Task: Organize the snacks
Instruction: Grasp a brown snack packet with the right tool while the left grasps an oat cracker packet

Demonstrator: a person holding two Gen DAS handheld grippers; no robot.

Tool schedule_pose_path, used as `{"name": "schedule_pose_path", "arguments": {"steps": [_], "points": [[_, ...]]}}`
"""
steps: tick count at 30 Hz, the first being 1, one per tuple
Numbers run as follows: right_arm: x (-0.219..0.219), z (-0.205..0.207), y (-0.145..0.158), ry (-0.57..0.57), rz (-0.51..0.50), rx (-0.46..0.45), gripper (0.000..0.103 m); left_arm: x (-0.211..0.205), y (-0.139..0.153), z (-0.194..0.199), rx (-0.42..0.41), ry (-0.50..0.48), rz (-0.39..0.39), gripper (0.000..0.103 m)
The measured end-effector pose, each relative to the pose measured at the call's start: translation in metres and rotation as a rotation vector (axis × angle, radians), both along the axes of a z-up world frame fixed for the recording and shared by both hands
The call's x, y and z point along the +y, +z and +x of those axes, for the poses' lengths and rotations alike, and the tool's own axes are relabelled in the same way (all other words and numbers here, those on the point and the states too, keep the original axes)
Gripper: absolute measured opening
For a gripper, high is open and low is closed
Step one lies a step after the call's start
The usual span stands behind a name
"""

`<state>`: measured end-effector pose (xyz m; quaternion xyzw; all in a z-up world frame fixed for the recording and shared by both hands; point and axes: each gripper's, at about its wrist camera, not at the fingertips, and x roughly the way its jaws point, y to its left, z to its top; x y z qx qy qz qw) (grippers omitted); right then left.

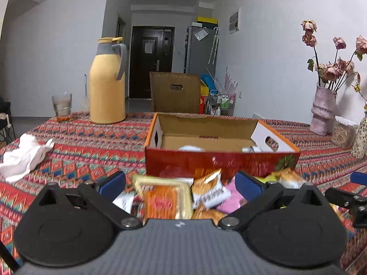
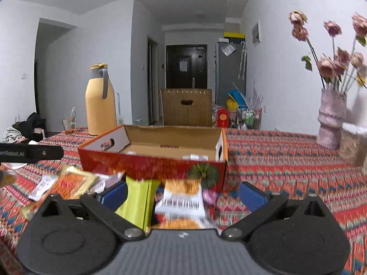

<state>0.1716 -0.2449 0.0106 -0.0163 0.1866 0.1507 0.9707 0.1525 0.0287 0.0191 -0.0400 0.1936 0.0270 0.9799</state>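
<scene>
A red and orange cardboard box (image 1: pixel 206 165) (image 2: pixel 142 165) stands open on the patterned tablecloth, with a few white packets inside. Loose snack packets lie in front of it. My left gripper (image 1: pixel 181 183) is open above an orange and gold packet (image 1: pixel 165 199), an orange and white packet (image 1: pixel 208 190) and a pink one (image 1: pixel 231 199). My right gripper (image 2: pixel 183 193) is open over a lime-green packet (image 2: pixel 137 201) and an orange and white packet (image 2: pixel 181 199). Neither gripper holds anything. More packets (image 2: pixel 68 183) lie to the left in the right wrist view.
A yellow thermos jug (image 1: pixel 107 84) and a glass (image 1: pixel 62 105) stand at the back left. White crumpled cloth (image 1: pixel 23 155) lies at the left. A pink vase of dried flowers (image 1: pixel 323 112) stands at the right. A brown chair back (image 1: pixel 176 94) is behind the table.
</scene>
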Motion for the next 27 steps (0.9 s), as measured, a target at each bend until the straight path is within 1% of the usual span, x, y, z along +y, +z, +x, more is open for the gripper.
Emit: {"name": "schedule_pose_path", "arguments": {"steps": [4,8,13,15,18,20,22,24,25,27], "points": [[-0.006,-0.016,-0.018,-0.028,0.012,0.031,0.103,0.005,-0.018,-0.008,0.021,0.014,-0.006,0.103],[-0.007,-0.022,-0.03,-0.033,0.011,0.055,0.103,0.007,-0.021,-0.01,0.029,0.015,-0.005,0.103],[-0.002,-0.012,-0.029,-0.03,-0.014,0.06,0.102,0.007,-0.021,-0.011,0.032,0.009,-0.004,0.103],[-0.001,-0.002,-0.03,-0.029,-0.019,0.077,0.099,0.007,-0.022,-0.011,0.036,0.006,-0.005,0.103],[0.0,0.014,-0.033,-0.014,-0.014,0.114,0.092,0.005,-0.022,-0.011,0.046,0.001,-0.003,0.103],[0.0,0.024,-0.036,-0.006,-0.006,0.151,0.084,0.005,-0.022,-0.012,0.054,0.0,-0.005,0.103],[0.0,0.029,-0.039,-0.006,-0.002,0.177,0.079,0.005,-0.022,-0.013,0.06,-0.001,-0.007,0.103],[0.001,0.027,-0.039,0.002,-0.003,0.167,0.07,0.005,-0.023,-0.013,0.065,-0.002,-0.009,0.103],[0.001,0.025,-0.039,0.011,0.0,0.161,0.06,0.005,-0.023,-0.013,0.07,-0.001,-0.008,0.103],[0.003,0.02,-0.037,0.024,-0.007,0.151,0.057,0.003,-0.023,-0.013,0.08,-0.001,-0.008,0.103]]}}
